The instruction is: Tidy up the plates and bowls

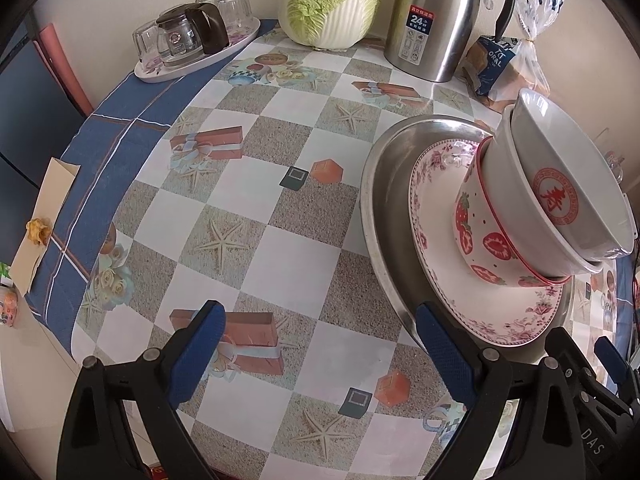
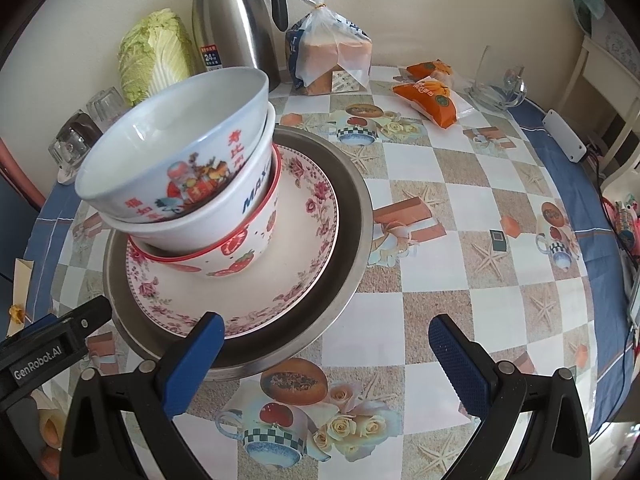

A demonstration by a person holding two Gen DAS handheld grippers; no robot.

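Strawberry-print bowl [image 2: 240, 256], rose-rimmed plate [image 2: 304, 248]

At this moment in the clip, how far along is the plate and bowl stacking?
Stacking looks largely done: three bowls nest together, top bowl in a middle bowl in the strawberry bowl, on the floral plate in the steel tray. Nothing is in hand: left gripper and right gripper are open and empty. The bowls lean, so straightening may remain.

Beyond the tongs stood a cabbage [image 1: 334, 2], a kettle [image 1: 438, 20] and bagged bread [image 2: 330, 54]; glasses on a tray [image 1: 196, 54] far left, orange packets [image 2: 430, 94] far right
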